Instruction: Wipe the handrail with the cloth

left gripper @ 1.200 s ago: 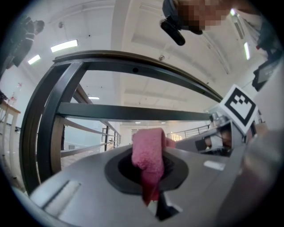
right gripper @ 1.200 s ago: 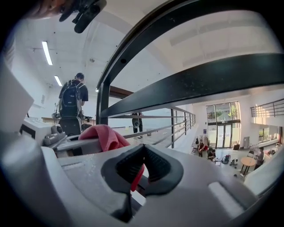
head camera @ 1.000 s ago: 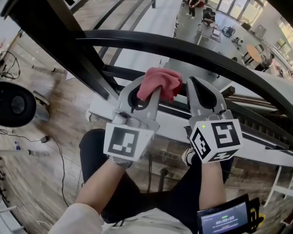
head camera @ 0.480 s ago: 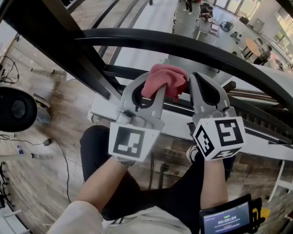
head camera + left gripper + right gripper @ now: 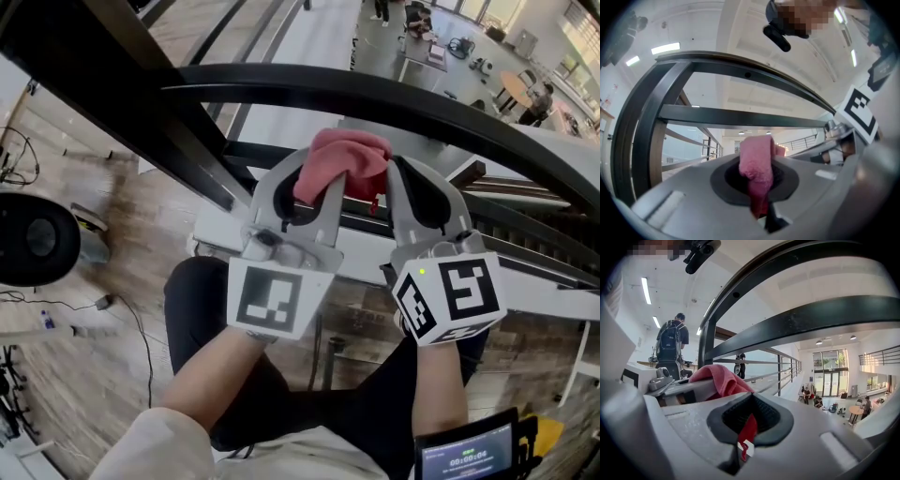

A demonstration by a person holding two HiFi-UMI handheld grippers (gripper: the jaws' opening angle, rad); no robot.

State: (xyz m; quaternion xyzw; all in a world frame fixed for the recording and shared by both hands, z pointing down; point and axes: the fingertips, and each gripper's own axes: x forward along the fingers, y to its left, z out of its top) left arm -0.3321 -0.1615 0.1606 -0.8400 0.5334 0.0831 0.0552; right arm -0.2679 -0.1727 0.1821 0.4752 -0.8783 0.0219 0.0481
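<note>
A pink cloth is bunched between my two grippers, just below the curved black handrail. My left gripper is shut on the cloth, which sticks up out of its jaws. My right gripper stands close beside it, shut on a red edge of the same cloth with a small white tag. The cloth sits a little short of the handrail, which arcs overhead in both gripper views, as does the rail on the right.
A thick black post slants down on the left, and a lower crossbar runs under the rail. A black round object and cables lie on the wooden floor. A person with a backpack stands beyond the railing.
Both grippers have crept up and slightly right with the cloth, closer to the handrail. Both stay shut on the cloth.
</note>
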